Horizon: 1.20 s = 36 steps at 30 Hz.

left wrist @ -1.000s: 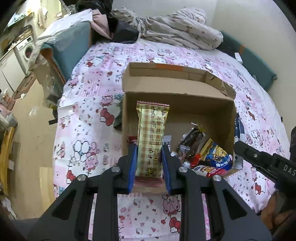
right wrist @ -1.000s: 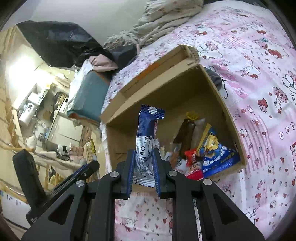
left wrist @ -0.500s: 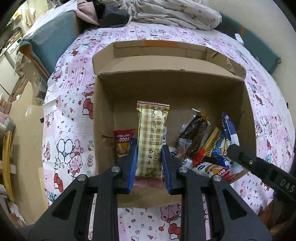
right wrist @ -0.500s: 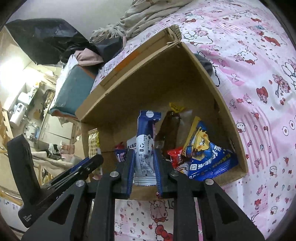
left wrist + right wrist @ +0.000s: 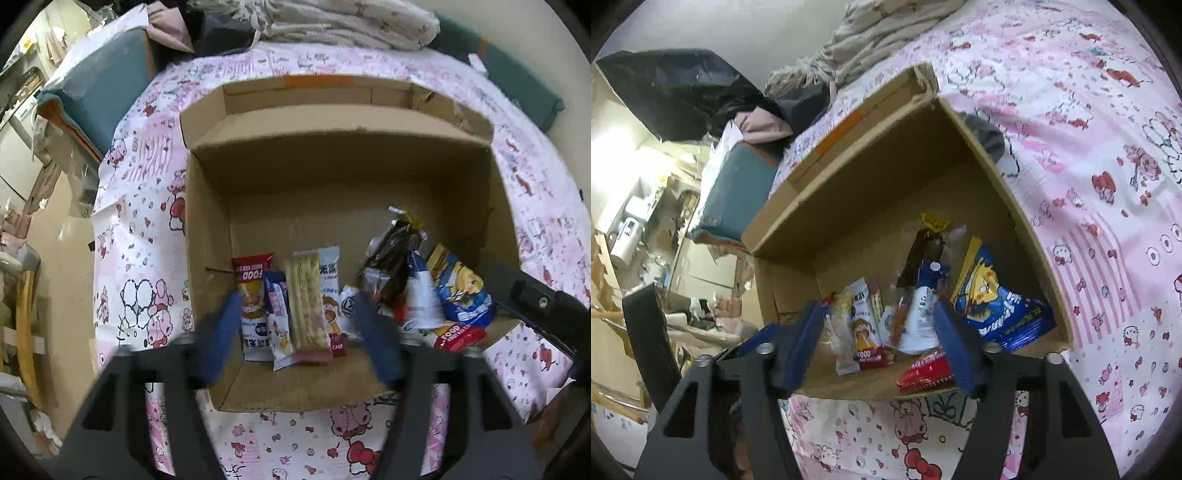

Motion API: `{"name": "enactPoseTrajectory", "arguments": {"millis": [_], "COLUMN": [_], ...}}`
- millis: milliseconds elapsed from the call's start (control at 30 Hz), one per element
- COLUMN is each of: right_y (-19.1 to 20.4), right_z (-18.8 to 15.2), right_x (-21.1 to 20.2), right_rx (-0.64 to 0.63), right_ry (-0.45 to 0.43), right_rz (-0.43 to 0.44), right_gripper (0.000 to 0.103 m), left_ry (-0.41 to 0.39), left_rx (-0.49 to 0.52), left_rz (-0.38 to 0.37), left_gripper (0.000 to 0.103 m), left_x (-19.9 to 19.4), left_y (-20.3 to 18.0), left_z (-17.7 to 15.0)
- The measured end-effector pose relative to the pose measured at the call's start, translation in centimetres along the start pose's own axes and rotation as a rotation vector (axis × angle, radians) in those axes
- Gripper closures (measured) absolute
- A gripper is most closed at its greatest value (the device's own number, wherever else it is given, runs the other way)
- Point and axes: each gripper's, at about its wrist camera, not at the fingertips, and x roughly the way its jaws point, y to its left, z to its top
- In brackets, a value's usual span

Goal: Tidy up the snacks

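- While both claws hang over the open brown cardboard box [image 5: 207, 236], the left gripper [image 5: 299, 328] has just sprung apart, and the beige plaid wafer packet [image 5: 306, 306] lies loose on the box floor between its jaws, touched by neither pad.
- That packet's long axis runs twelve to six, straight out from the claw.
- Over on the right gripper [image 5: 879, 343], the jaws have just opened too; the white-and-blue snack pouch [image 5: 921, 321] leans among the other wrappers at about one o'clock, just inside the right-hand jaw, free of both.
- Left hand sits nearer the box's nine o'clock wall, right hand nearer the big blue cartoon chip bag [image 5: 993, 306] at three.
- Open floor lies toward twelve o'clock in the box; the near rim sits right under both claws, so I'd say lift clear first.
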Motion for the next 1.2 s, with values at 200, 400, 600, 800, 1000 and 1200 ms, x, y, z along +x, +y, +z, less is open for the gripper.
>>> {"name": "enactPoseTrajectory", "arguments": {"millis": [200,400,600,800,1000,1200], "right_y": [1.4,3.7,4.9,5.0,4.7,5.0], "right_z": [-0.4,-2.0,-4.9,-7.4,-9.2,-10.0], "right_x": [-2.6,-6.2,-9.4,-10.6,-11.1,-10.1], "right_rx": [-0.071,-0.194,-0.295,-0.325,-0.336,-0.356], "right_ry": [-0.089,-0.183,-0.263,-0.273,-0.268,-0.266], "right_rz": [-0.031,-0.064,-0.109,-0.142,-0.176,-0.204], "right_gripper": [0.008,0.004,0.000,0.000,0.000,0.000], "left_ry": [-0.076,-0.187,-0.262,-0.324,-0.293,-0.325], "left_rx": [-0.023,-0.045,-0.035,-0.057,-0.051,-0.059], "left_rz": [-0.028,-0.052,-0.028,-0.052,-0.084,-0.065], "left_gripper": [0.018,0.018,0.018,0.018,0.009,0.000], "left_x": [-2.9,-6.4,-9.6,-12.2,-11.6,-11.2], "left_y": [0.8,2.4,3.8,5.2,5.2,4.5], "left_z": [-0.2,-1.4,-4.1,-7.0,-9.2,-10.4]}}
